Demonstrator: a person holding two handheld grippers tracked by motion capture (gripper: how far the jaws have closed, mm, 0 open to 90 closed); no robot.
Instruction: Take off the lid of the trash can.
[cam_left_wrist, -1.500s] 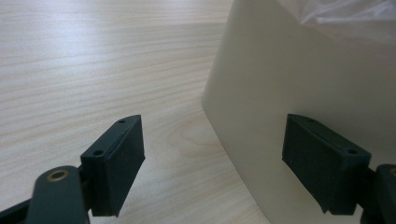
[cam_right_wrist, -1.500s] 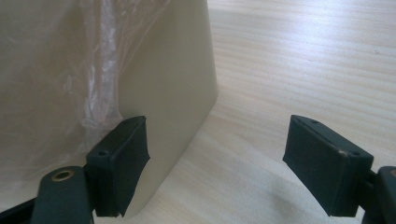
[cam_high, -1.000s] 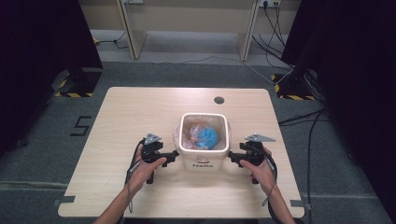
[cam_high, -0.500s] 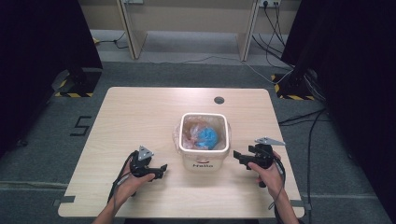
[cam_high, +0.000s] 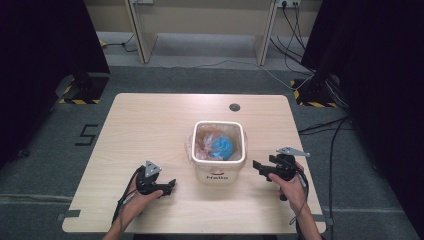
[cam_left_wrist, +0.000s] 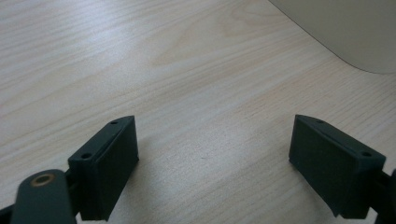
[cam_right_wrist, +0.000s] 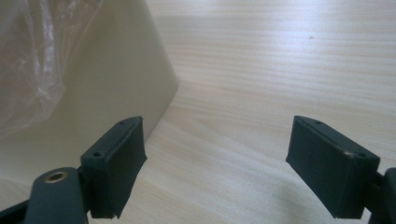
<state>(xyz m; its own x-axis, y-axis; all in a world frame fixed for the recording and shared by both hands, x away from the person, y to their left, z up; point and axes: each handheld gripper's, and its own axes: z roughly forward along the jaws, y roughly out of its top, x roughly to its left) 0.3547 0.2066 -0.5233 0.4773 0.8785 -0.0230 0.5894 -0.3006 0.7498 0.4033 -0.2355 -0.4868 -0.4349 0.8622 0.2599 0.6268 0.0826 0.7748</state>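
Cream bin (cam_high: 218, 170) centred on my desk (cam_high: 150, 125) | left gripper (cam_high: 167, 186) released, empty | right gripper (cam_high: 259, 167) released, beside bin

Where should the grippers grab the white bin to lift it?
Probably by its two side walls: the left gripper from the left, the right gripper from the right. The bin stands upright with flat, smooth sides and no visible handle, and both jaws are open wide.

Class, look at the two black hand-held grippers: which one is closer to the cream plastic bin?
The right gripper: its jaws nearly reach the cream plastic bin. The left gripper sits farther away.
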